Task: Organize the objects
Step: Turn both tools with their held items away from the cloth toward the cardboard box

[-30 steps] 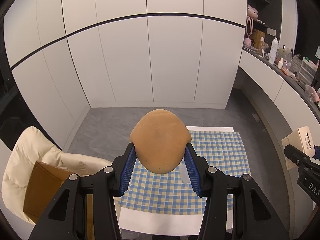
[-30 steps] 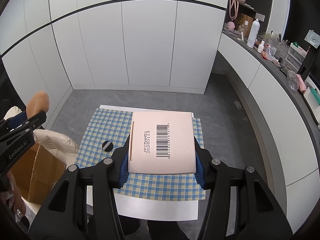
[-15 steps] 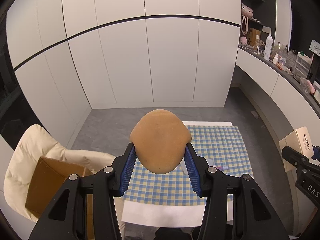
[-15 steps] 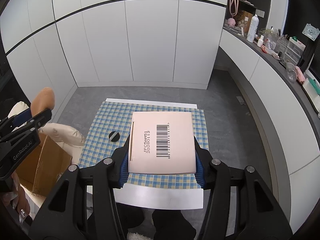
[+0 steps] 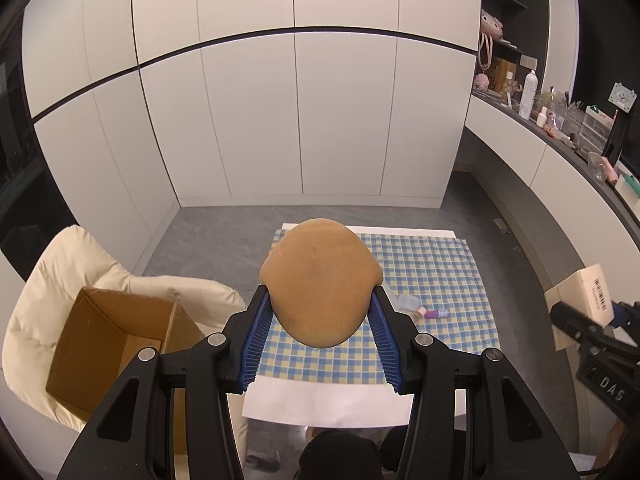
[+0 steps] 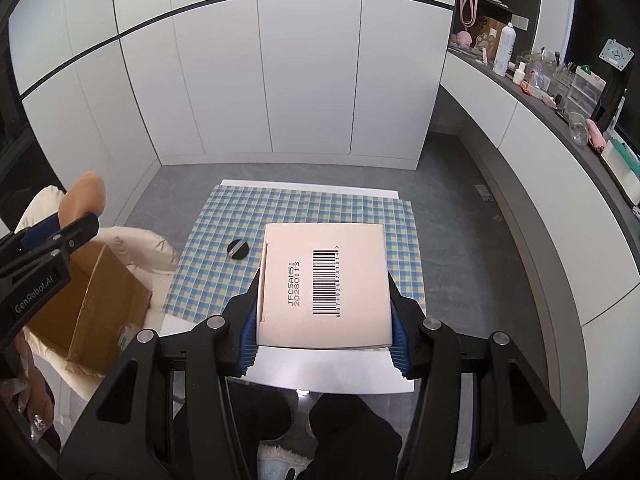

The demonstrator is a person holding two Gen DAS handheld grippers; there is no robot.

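My left gripper (image 5: 320, 300) is shut on a tan, egg-shaped sponge (image 5: 320, 280), held high above the checked cloth (image 5: 440, 272). My right gripper (image 6: 324, 276) is shut on a flat pale pink box (image 6: 324, 280) with a barcode on top. That box (image 5: 584, 300) also shows at the right edge of the left wrist view, and the sponge (image 6: 84, 196) at the left of the right wrist view. An open brown cardboard box (image 5: 116, 340) sits on a cream padded chair (image 5: 60, 280) to the left of the table.
On the cloth lie a round black lid (image 6: 238, 248), a small clear bottle (image 5: 408, 302) and a tiny purple vial (image 5: 434, 314). The white table (image 5: 320, 408) is small. A cluttered counter (image 6: 560, 96) runs along the right wall. A person's dark-clad legs (image 6: 340, 428) show below.
Both grippers have drawn back from the table with their loads, so more of the cloth, the table's near edge and the cardboard box come into view. Neither grip has altered.
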